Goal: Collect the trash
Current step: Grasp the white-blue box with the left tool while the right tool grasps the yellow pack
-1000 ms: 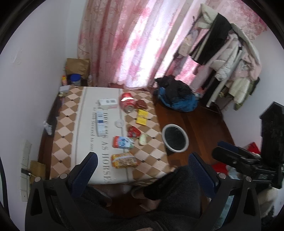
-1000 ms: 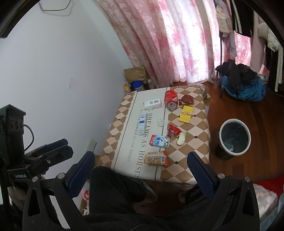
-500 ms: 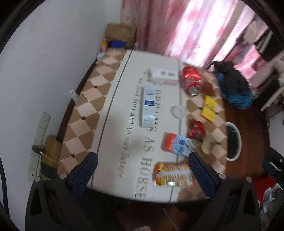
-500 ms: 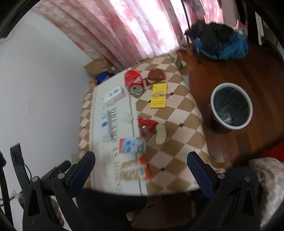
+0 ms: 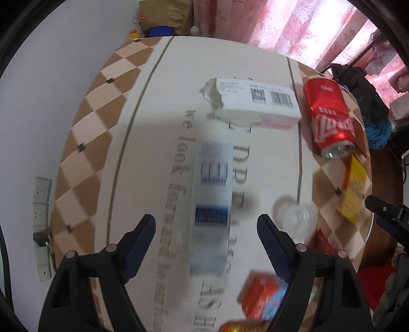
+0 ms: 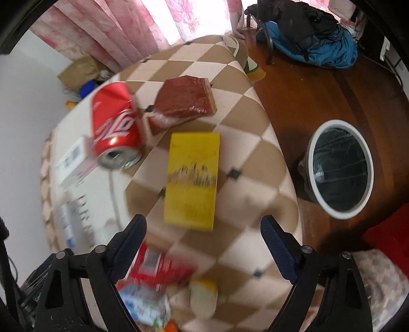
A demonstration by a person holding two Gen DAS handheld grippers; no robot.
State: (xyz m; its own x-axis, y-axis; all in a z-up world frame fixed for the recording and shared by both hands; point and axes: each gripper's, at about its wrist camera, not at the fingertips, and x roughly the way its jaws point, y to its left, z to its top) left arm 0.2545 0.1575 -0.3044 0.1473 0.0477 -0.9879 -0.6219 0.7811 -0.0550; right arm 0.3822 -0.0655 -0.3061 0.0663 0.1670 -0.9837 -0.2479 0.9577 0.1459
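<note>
Trash lies on a checkered tablecloth (image 5: 84,138). My left gripper (image 5: 205,224) is open and empty above a long white and blue packet (image 5: 212,194). Beyond it lie a torn white box (image 5: 255,102), a red can (image 5: 329,115) on its side and a clear lid (image 5: 296,215). My right gripper (image 6: 203,227) is open and empty just above a yellow box (image 6: 193,176). The red can (image 6: 115,127) and a dark red packet (image 6: 184,102) lie beyond it. A red wrapper (image 6: 158,265) lies between the fingers' bases.
A black bin with a white rim (image 6: 340,168) stands on the wooden floor right of the table. A chair with blue and black clothes (image 6: 311,33) is behind it. A brown paper bag (image 5: 166,12) sits by the wall. A wall socket strip (image 5: 41,204) is at the left.
Both grippers have moved forward and down toward the table, so the trash looks much larger. The left now hovers over the white and blue packet, the right over the yellow box.
</note>
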